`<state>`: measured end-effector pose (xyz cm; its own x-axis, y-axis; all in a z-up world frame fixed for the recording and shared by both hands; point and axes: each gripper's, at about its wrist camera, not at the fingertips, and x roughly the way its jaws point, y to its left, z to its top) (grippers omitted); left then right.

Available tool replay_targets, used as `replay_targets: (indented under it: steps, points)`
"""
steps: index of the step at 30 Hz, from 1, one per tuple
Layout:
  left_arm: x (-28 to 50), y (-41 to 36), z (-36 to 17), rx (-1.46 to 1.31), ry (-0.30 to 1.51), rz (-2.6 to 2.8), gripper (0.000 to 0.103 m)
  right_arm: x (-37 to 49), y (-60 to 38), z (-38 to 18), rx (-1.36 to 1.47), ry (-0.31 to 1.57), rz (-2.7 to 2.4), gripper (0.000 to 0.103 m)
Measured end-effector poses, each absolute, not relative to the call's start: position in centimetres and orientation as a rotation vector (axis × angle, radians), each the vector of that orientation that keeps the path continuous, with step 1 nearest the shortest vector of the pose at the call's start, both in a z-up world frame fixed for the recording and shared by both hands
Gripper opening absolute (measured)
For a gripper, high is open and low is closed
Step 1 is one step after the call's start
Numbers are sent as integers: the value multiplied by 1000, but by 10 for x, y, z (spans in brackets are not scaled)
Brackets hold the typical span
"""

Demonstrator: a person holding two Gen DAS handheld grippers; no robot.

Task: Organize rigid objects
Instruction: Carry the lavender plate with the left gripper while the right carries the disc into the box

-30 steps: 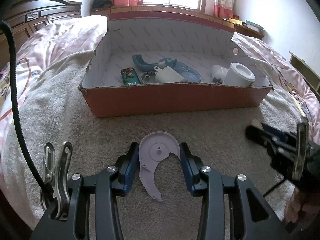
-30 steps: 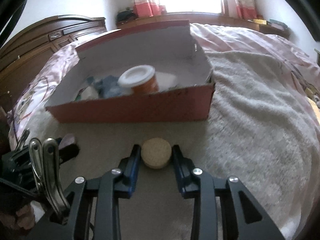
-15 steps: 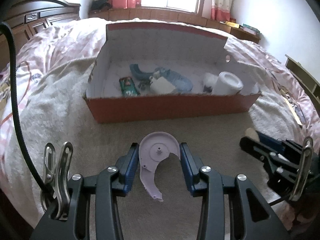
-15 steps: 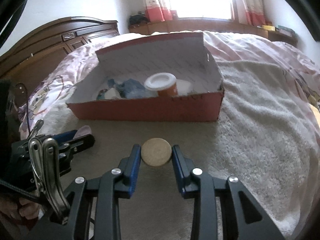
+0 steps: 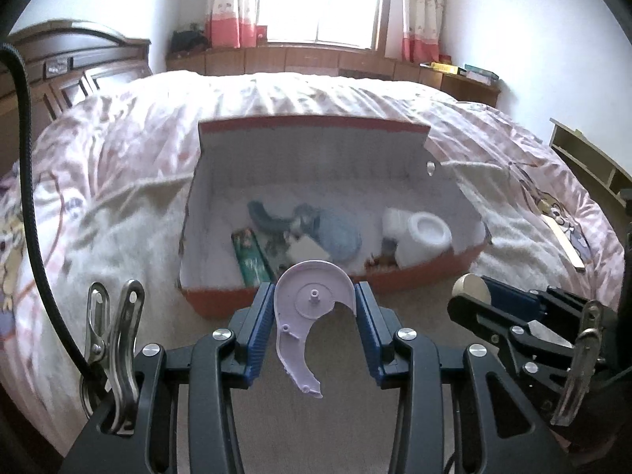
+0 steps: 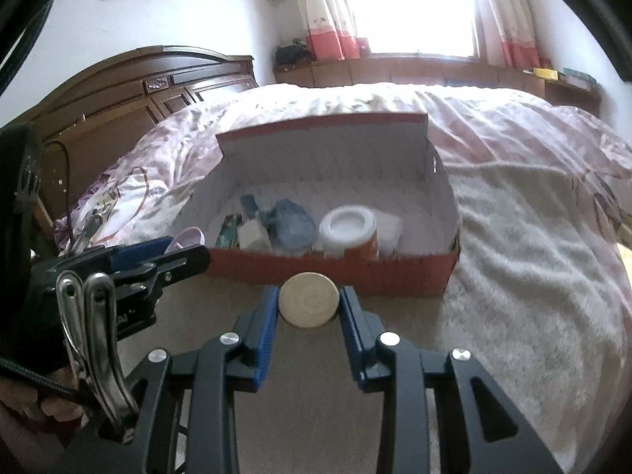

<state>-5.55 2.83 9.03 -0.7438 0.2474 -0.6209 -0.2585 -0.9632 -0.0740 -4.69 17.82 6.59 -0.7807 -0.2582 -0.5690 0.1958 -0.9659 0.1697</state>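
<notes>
Facing the red box (image 5: 414, 276), low near wall ahead, tall back flap, bare floor at its left end. Left gripper (image 5: 315, 308) clamps a lilac hooked plastic disc (image 5: 306, 316) between its blue pads; right gripper (image 6: 309, 302) grips a round beige wooden puck (image 6: 309, 299), both just short of the near wall
</notes>
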Motion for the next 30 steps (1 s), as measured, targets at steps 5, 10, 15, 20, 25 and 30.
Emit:
replay_targets:
  steps: [5, 10, 15, 20, 25, 30]
  points:
    - [-78, 29, 98, -941, 22, 2726, 41, -62, 181, 77, 873, -135, -2773, 33]
    - [-103, 30, 97, -967, 0, 2733, 41, -82, 185, 79, 885, -147, -2776, 33]
    - [-121, 33, 94, -979, 4, 2748, 41, -104, 190, 80, 899, -167, -2786, 33]
    - [-136, 36, 91, -995, 0, 2748, 41, -123, 195, 80, 918, -166, -2802, 33]
    - [-147, 36, 86, -1020, -8, 2739, 41, -133, 197, 76, 940, -167, -2807, 33]
    - [-153, 36, 80, -1072, -35, 2721, 42, -137, 198, 71, 955, -172, -2817, 46]
